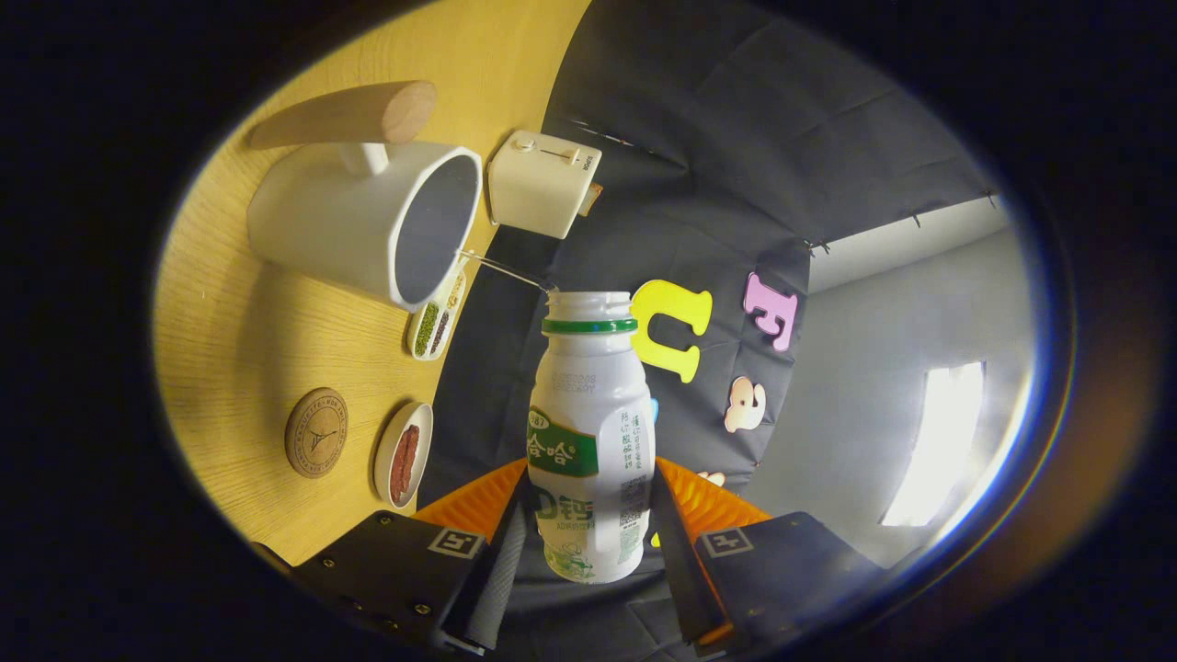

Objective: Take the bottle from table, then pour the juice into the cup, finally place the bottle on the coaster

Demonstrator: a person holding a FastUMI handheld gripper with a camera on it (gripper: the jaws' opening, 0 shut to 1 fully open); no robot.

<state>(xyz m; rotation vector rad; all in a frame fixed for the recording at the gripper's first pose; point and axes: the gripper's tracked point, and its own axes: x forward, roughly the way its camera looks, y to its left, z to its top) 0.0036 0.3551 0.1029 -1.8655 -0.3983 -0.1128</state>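
On the desk point(239, 368) the coaster point(316, 432) lies near the front edge and the cup point(368, 221) stands further in. The gripper point(588, 542) is closed on the bottle point(588, 432), both fingers pressing its sides, tipped so a thin stream point(501, 268) reaches the cup's rim. I judge pouring is under way; next, right the bottle and carry it to the coaster.

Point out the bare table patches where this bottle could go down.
Gripper shut on bottle. Bare wood lies between cup and coaster. Crowded along the table edge: toaster, bean tray, small dish.
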